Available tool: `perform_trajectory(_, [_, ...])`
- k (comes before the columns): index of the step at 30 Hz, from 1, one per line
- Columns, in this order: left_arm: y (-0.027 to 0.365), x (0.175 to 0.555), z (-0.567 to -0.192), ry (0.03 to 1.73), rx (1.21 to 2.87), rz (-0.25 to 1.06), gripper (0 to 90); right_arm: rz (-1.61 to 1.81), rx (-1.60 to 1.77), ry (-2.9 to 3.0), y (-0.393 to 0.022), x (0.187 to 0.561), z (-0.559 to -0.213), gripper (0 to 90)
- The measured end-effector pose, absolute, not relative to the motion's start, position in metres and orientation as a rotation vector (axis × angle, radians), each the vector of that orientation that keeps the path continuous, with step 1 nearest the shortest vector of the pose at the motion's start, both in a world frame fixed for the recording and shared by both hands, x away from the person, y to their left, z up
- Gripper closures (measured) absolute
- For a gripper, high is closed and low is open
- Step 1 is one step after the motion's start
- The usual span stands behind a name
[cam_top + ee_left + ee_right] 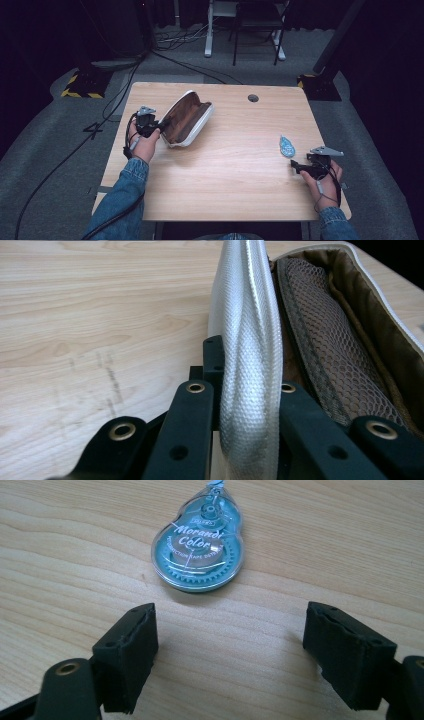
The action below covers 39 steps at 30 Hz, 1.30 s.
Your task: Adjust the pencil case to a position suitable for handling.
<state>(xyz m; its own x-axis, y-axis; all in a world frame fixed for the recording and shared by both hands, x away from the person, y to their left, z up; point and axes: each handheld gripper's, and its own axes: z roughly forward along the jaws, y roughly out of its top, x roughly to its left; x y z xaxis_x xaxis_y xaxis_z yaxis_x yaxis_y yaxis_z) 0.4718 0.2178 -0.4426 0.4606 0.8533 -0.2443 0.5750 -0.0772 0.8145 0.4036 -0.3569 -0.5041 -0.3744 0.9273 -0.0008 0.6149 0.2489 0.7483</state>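
Pinching the soft woven wall of the open pouch (186, 119) at far left of the counter (235, 170) with our left claw (161, 124), we judge the teal tape dispenser (199, 551), lying just beyond our wide right claw (255, 650), light, rigid, slick: grip its flat sides.

A fixed camera looks forward and down from above the person's side on the wooden table (235, 175). Two close cameras ride the grippers (looking along their black jaws): one at the open white case (247, 340), one at the teal tape dispenser (200, 545), both also seen from above.
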Motion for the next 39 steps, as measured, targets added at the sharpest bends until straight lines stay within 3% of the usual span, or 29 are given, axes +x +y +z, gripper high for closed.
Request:
perform_trajectory(20, [0.175,0.433,-0.417,1.032,1.857,0.251,84.9,0.936,1.403,2.081,-0.357,0.404,-0.504,22.1])
perform_trajectory(39, [0.163,0.401,-0.408,0.888,1.941,0.184,84.9,0.936,1.402,2.081,-0.357,0.404,-0.504,22.1])
